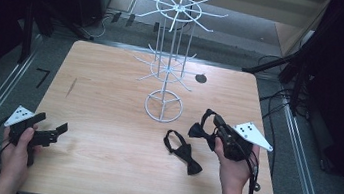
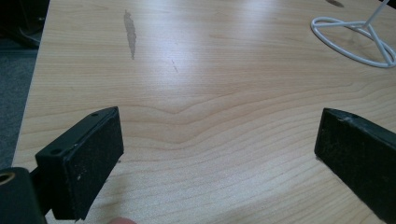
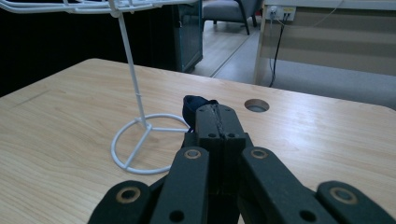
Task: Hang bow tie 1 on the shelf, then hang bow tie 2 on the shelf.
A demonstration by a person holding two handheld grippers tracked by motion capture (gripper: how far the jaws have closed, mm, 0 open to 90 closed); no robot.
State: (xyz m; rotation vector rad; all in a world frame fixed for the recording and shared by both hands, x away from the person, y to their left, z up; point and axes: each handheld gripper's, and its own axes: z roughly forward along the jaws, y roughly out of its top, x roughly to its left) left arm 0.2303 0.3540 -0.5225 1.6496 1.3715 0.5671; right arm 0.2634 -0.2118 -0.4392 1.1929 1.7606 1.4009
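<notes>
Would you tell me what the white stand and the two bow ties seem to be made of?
White stand: thin wire rods, probably metal with a smooth white coating. Held bow tie and bow tie on the table: dark, matte, limp loops, most likely fabric.

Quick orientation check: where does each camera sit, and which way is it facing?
High view: above the near edge, looking down on the table; both forearms, left claw, right claw shut on a bow tie.
Left gripper view: behind the open left claw, facing bare tabletop.
Right gripper view: along the shut claw.
Shared: white wire rack, seen everywhere.
</notes>
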